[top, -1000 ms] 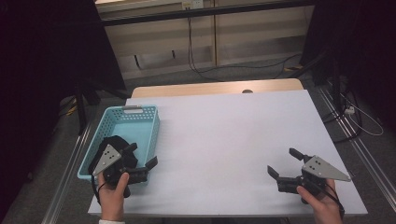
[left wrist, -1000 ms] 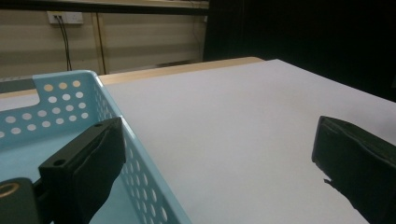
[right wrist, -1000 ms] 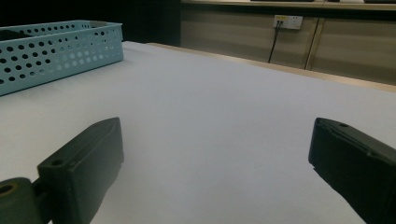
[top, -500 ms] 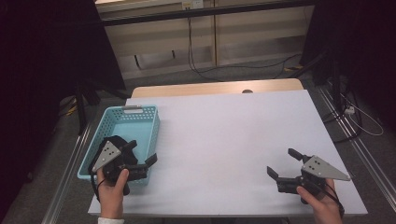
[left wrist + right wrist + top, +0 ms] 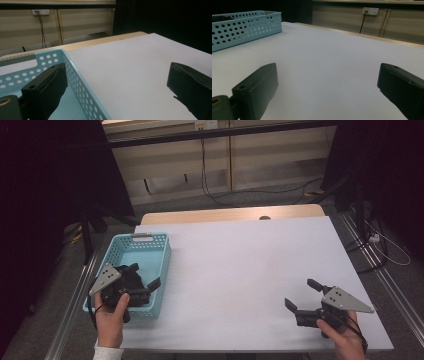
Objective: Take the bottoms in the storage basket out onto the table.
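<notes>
Basket [image 5: 150, 251], light blue and perforated, is sitting at the left edge of the white table [image 5: 240, 270], with the left gripper [image 5: 145, 279] hanging over its near right wall, fingers spread wide and holding nothing, while the right gripper [image 5: 302, 296] is hovering well apart, likewise open.

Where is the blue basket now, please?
In the high view the blue basket stands at the table's left edge. The open left tool straddles its right wall, one jaw inside, one over the table.
</notes>
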Demonstrator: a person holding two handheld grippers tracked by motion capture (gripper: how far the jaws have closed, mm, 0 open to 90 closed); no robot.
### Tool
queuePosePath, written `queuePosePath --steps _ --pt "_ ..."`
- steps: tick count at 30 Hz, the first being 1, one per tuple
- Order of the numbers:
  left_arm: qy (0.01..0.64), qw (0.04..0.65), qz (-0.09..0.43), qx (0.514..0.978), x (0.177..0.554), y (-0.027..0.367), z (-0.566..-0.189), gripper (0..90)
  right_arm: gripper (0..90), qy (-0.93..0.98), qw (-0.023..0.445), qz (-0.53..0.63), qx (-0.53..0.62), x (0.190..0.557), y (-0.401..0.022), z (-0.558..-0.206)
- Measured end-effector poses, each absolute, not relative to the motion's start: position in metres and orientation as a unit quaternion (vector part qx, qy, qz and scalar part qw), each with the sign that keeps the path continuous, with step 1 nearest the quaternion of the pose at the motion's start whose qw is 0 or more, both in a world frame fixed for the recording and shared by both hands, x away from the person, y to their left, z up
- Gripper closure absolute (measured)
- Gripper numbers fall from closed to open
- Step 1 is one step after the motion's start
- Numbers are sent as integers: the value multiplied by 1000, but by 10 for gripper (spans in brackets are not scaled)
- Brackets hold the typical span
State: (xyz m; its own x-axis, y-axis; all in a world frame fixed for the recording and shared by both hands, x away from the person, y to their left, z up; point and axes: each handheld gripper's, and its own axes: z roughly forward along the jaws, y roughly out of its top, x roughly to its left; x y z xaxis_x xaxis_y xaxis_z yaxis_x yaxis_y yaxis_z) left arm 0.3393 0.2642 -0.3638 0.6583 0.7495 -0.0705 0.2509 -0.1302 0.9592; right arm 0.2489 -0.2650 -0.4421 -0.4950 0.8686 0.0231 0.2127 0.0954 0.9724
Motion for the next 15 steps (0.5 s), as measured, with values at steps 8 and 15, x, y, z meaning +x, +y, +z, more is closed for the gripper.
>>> queuePosePath --steps 8,15 --pt "349 564 216 717 345 273 -354 30 25 678 308 536 398 249 -263 -441" --pt "357 555 220 719 353 281 -352 30 25 677 305 537 400 250 -264 -442"
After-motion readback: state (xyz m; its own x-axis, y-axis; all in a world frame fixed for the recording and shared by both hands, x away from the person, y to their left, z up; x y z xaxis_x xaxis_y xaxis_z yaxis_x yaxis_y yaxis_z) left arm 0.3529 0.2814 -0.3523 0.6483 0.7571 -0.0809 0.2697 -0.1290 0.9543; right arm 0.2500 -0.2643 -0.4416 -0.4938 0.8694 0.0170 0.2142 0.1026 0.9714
